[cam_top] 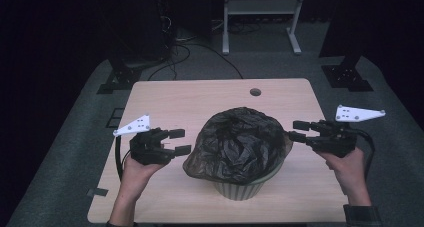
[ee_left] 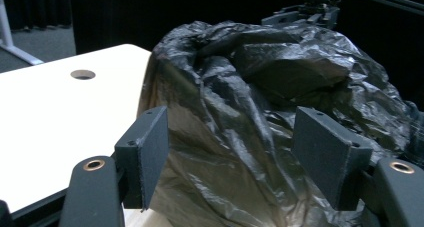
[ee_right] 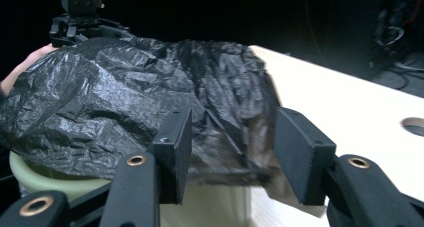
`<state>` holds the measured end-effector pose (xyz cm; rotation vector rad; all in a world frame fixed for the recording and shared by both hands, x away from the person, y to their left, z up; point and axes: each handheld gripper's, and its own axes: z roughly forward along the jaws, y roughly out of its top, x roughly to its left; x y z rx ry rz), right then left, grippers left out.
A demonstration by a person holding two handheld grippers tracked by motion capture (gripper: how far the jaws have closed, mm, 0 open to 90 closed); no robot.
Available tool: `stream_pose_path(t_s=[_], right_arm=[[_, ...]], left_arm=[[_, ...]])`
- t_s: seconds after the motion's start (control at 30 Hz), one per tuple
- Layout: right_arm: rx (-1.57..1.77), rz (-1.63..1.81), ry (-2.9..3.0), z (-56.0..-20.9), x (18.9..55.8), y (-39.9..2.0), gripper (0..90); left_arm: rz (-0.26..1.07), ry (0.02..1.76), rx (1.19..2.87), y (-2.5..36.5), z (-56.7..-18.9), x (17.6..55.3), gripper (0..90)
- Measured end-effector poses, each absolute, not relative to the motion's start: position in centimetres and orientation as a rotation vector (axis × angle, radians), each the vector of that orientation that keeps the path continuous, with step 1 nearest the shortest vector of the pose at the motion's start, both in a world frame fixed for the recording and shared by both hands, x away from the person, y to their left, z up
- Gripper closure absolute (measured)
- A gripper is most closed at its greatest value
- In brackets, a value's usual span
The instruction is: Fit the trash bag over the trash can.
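Note:
A crumpled black plastic bag point(cam_top: 240, 142) is draped over a pale ribbed bin point(cam_top: 240, 189) in the middle of the light wooden table point(cam_top: 165, 102). My left gripper point(cam_top: 180, 141) is just left of the bag, pointing at it, jaws open and empty. In the left gripper view the bag point(ee_left: 260, 102) bulges right ahead of the open left gripper point(ee_left: 230, 157). My right gripper point(cam_top: 293, 130) stands open at the bag's right edge. In the right gripper view a blurred fold of the bag point(ee_right: 125, 97) hangs ahead of the parted jaws of the right gripper point(ee_right: 230, 152), above the bin point(ee_right: 50, 182).
A round cable hole point(cam_top: 255, 92) sits near the table's far edge. Beyond the table stand a white frame point(cam_top: 260, 17), two black stand bases point(cam_top: 120, 77) point(cam_top: 347, 74) and loose cables on grey floor. Bare tabletop lies behind the bag and at both sides.

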<state>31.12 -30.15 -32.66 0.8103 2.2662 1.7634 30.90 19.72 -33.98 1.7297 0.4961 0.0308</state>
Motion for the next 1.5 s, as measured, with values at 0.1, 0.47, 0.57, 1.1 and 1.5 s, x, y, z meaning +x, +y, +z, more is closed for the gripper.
stream_pose_path(t_s=[0.1,0.47,0.57,1.1,1.5], right_arm=[[0.809,1.754,2.287,-32.9,31.3,-29.6,51.8],[0.781,1.788,2.331,-33.2,31.3,-29.1,81.6],[0.764,1.776,2.333,-33.1,31.0,-29.1,89.8],[0.736,1.767,2.331,-33.0,29.7,-29.3,90.0],[0.724,1.783,2.311,-33.2,28.7,-29.7,90.0]], left_arm=[[0.007,0.473,1.719,19.4,-34.0,30.7,28.8],[-0.046,0.392,1.728,18.7,-34.8,30.1,27.4],[-0.048,0.395,1.738,18.7,-35.1,29.9,26.6],[-0.106,0.357,1.819,16.9,-36.8,29.6,28.6],[-0.084,0.268,1.886,16.7,-36.2,28.8,86.9]])
